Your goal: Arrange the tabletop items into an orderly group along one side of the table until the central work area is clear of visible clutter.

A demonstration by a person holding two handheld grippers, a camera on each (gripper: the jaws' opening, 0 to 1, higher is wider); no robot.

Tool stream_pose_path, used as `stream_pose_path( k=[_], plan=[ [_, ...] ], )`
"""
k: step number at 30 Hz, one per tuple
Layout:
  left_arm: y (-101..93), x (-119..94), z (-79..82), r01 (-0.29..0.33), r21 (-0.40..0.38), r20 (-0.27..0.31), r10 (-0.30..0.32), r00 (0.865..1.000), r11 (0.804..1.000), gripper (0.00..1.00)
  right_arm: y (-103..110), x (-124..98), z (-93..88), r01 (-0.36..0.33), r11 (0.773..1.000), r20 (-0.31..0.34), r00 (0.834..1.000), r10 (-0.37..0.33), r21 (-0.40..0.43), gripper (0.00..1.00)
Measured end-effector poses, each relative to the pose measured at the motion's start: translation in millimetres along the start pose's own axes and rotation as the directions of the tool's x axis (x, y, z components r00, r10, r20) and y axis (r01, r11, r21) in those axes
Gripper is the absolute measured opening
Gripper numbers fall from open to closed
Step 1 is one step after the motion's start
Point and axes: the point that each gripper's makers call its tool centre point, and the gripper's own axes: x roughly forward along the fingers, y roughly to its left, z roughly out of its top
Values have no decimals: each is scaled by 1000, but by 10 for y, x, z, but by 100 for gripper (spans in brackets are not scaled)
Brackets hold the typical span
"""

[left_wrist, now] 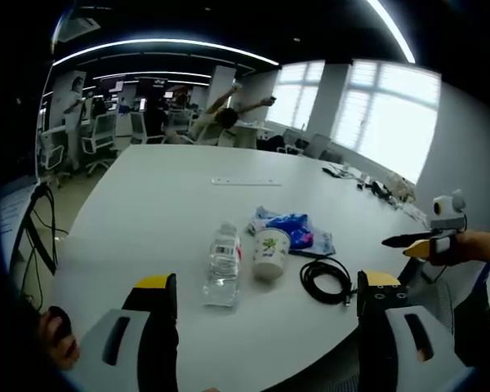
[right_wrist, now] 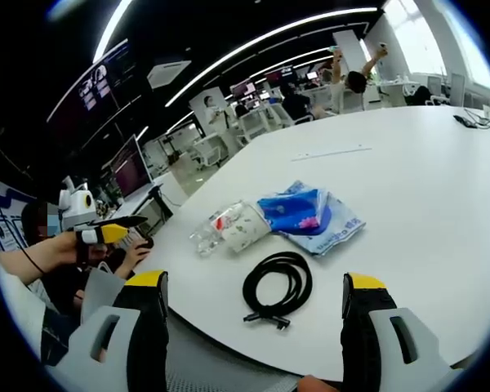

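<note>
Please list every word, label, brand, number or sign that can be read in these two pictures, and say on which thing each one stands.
None can be read.
Water bottle: label with red and white print, too blurred.
Paper cup: a green printed design, no legible words.
Blue and white packet: pink and white marks, too small to read.
Screens far back in the office: lit, but their content is blurred.
</note>
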Motion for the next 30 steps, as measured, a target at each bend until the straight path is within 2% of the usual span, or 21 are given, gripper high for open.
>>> stream_pose_path(
  k=[14, 26, 30],
  plan=[
    [-6, 28, -21, 8, 9, -10, -8, 1000, 1000, 88, 8, 11, 66, 4, 1000, 11, 1000, -4, -21, 87],
    [-1, 37, -31, 16, 17, -20, -15, 1000, 1000, 89, 49, 26, 53, 3, 1000, 10, 1000, -2, -22, 87],
    [5, 45, -77, 22, 49, -48, -19, 999, 999, 90, 83, 38, 32, -3, 1000, 4, 1000, 3, -27, 87]
  ],
)
